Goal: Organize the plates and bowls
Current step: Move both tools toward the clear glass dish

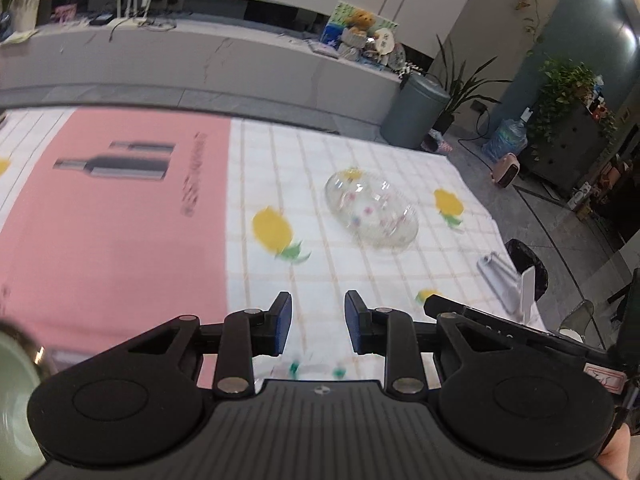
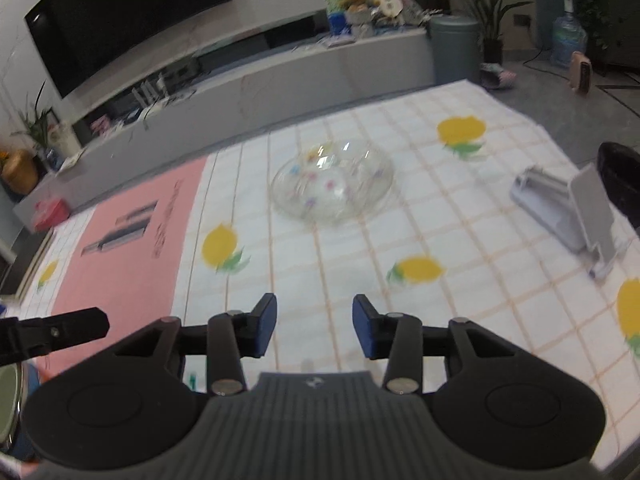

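A clear glass bowl (image 1: 372, 210) with small coloured flower prints sits on the lemon-print tablecloth (image 1: 312, 184), ahead and to the right of my left gripper (image 1: 317, 324), which is open and empty. In the right wrist view the same bowl (image 2: 332, 182) lies ahead of my right gripper (image 2: 314, 326), also open and empty, well short of it. A pale green dish (image 1: 14, 396) shows at the left edge of the left wrist view, partly cut off; its edge also shows in the right wrist view (image 2: 8, 400).
A pink mat (image 1: 120, 216) with a bottle print covers the table's left part. A grey phone stand (image 2: 568, 212) stands at the table's right edge. Beyond the table are a TV bench (image 2: 280, 76), a grey bin (image 1: 416, 112) and potted plants.
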